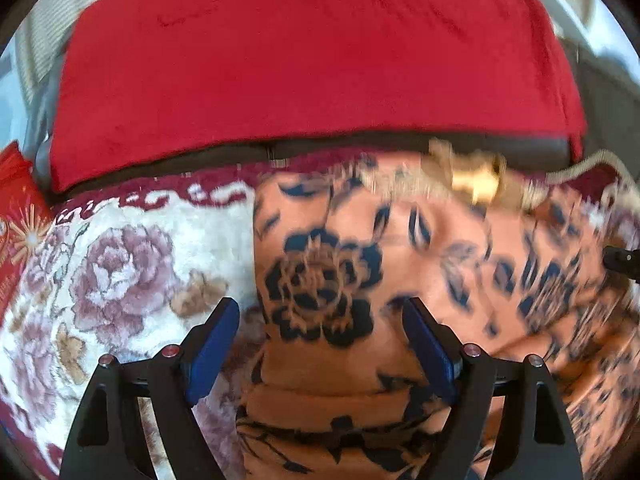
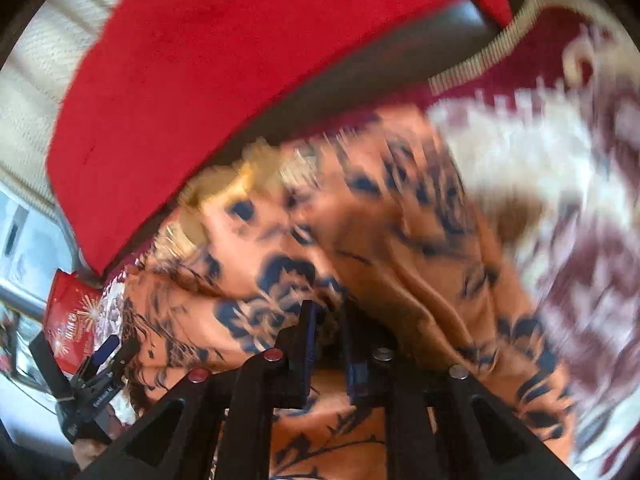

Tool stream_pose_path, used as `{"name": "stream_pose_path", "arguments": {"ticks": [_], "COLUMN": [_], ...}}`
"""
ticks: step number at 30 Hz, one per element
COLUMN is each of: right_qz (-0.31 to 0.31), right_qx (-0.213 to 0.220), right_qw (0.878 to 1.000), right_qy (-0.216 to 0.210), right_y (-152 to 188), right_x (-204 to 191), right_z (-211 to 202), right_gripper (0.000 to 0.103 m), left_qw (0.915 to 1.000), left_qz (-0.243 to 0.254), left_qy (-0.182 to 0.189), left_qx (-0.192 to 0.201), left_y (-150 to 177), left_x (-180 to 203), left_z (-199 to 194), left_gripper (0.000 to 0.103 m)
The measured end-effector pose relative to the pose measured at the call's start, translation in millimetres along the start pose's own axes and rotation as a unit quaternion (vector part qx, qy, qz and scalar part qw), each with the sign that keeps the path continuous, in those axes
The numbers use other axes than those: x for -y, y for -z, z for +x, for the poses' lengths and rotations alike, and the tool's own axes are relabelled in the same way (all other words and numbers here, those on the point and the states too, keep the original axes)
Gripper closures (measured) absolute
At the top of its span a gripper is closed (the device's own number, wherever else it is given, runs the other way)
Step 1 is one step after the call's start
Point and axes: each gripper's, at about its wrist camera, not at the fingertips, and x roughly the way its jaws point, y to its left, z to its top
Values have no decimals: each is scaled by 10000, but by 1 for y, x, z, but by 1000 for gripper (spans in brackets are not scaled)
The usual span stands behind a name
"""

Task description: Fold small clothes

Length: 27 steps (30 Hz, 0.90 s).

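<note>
An orange garment with a black flower print [image 1: 400,264] lies partly folded on a white and maroon flowered blanket [image 1: 120,264]. My left gripper [image 1: 320,320] is open just above the garment's left part, holding nothing. In the right wrist view my right gripper [image 2: 330,312] is shut on a bunched fold of the orange garment [image 2: 360,220] and holds it raised; the view is blurred. The left gripper [image 2: 108,356] shows at the lower left of that view, open. A black part of the right gripper [image 1: 624,262] shows at the right edge of the left wrist view.
A red cushion cover [image 1: 312,52] lies over a dark sofa back behind the blanket and shows in the right wrist view [image 2: 224,60]. A red printed bag [image 1: 18,216] sits at the far left and shows in the right wrist view [image 2: 72,316]. The blanket's ribbed beige hem [image 2: 500,40] runs at the upper right.
</note>
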Motion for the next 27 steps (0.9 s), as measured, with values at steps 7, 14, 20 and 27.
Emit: {"name": "stream_pose_path", "arguments": {"ticks": [7,14,20,27], "right_qz": [-188,-165,-444,-539], "right_qx": [16,-162,105,-359], "right_qw": [9980,9977,9947,9959], "right_qy": [-601,-634,-920,-630], "right_y": [-8,-2,10,22], "right_x": [-29,-22,-40,-49], "right_z": [27,51,18,43], "right_gripper": [80,79,78,76], "left_qw": [9994,9985,9955,9955], "left_qz": [339,399,700,710], "left_qy": [-106,-350,-642,-621], "left_qx": [29,-155,35,62], "left_y": [-5,-6,6,8], "left_x": [24,35,52,50], "left_z": [17,27,17,19], "left_gripper": [19,15,15,15]}}
